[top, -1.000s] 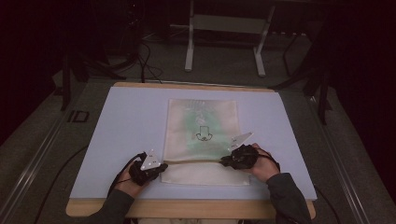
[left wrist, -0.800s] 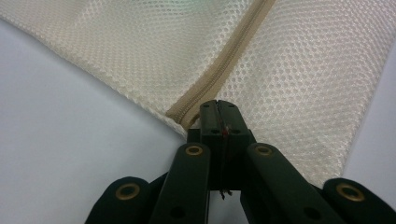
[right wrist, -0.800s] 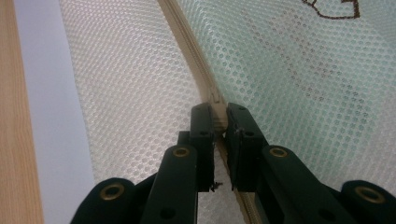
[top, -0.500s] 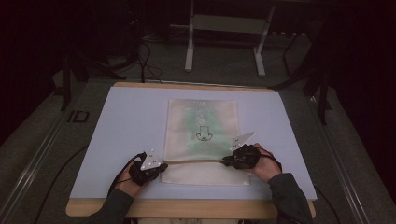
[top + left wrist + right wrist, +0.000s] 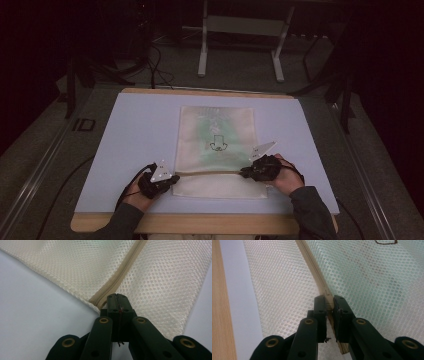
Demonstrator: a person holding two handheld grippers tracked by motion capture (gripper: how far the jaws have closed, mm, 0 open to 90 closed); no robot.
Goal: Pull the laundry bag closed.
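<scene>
With both the left gripper (image 5: 116,295) and right gripper (image 5: 330,300) fingers clamped on the zipper (image 5: 210,173), the mesh bag (image 5: 216,135) risks tearing or slipping free if overstretched.

I work in what looks like a lab or test room, dim all round. My table (image 5: 150,120) has a pale blue top with a wooden edge and is the one lit thing. Beyond its far edge stands a metal frame (image 5: 240,45) on grey carpet, with loose black cables (image 5: 155,65) left of that frame.
</scene>
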